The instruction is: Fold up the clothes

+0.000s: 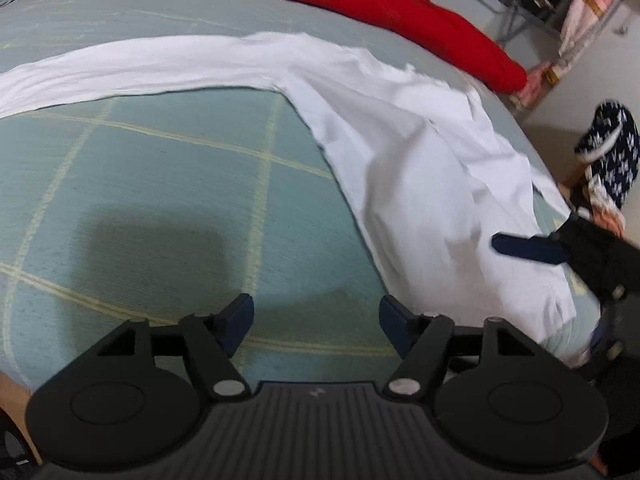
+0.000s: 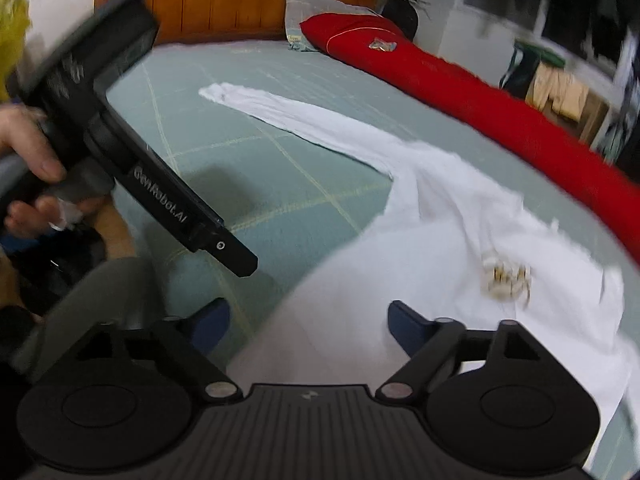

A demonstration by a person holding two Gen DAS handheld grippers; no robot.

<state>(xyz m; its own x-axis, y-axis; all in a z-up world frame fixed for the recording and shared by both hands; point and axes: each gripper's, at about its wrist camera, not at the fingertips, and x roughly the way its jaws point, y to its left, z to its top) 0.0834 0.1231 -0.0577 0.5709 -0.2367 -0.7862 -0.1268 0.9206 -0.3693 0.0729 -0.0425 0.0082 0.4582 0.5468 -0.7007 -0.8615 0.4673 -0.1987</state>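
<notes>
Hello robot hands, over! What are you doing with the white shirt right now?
Left gripper open, over bare bed cover. Right gripper open, over white shirt, not gripping. Shirt spread out, sleeve stretched long. Red bolster beyond, not blocking.

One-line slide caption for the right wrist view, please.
Open right gripper hovers at the edge of a white long-sleeved shirt spread on a green checked bed, left gripper alongside.
</notes>
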